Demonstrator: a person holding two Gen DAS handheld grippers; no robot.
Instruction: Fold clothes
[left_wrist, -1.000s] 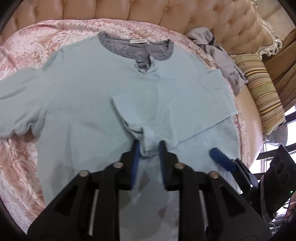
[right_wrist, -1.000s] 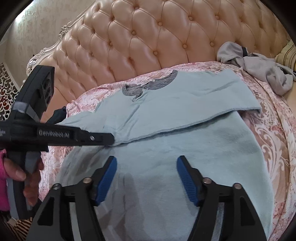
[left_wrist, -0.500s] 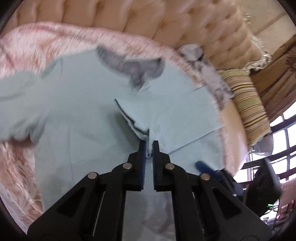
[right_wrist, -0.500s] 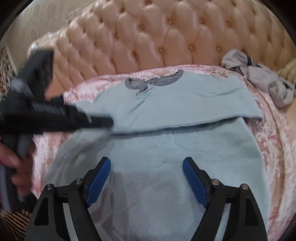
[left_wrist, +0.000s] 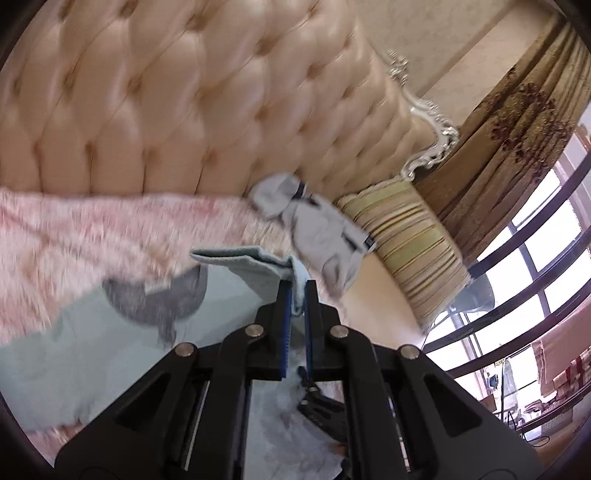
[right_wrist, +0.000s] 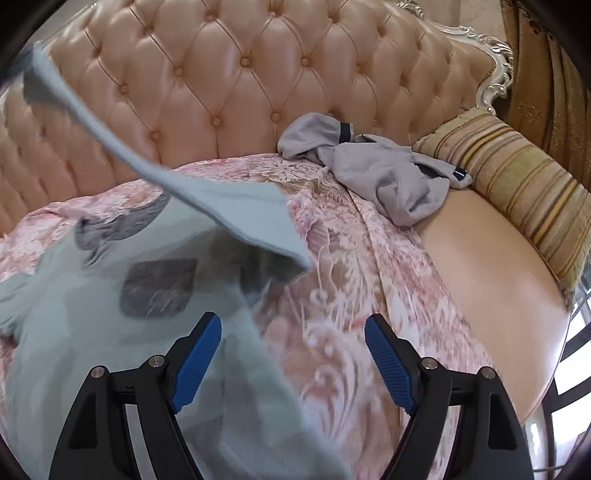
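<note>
While the light-blue shirt (right_wrist: 110, 317) lay on the bed (right_wrist: 351, 295), its sleeve (left_wrist: 255, 264) was pinched in the closed left gripper (left_wrist: 296, 295), stretched toward 10 o'clock; right gripper (right_wrist: 291, 354) was held wide open, empty, shirt at 9 o'clock.

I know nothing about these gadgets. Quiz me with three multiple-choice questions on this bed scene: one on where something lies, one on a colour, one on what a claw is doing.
1. Where does the crumpled grey garment lie?
A. by the headboard, beside the striped bolster
B. on the floor
C. inside a basket

2. What colour is the shirt?
A. red
B. pale blue-green
C. black

3. What is the left claw doing?
A. hanging open
B. gripping the bolster
C. pinching a lifted part of the shirt

Answers: A, it rests against the tufted headboard next to the bolster; B, the body is pale blue-green with a grey collar; C, its fingers are closed on raised cloth, while the right claw is open.
</note>
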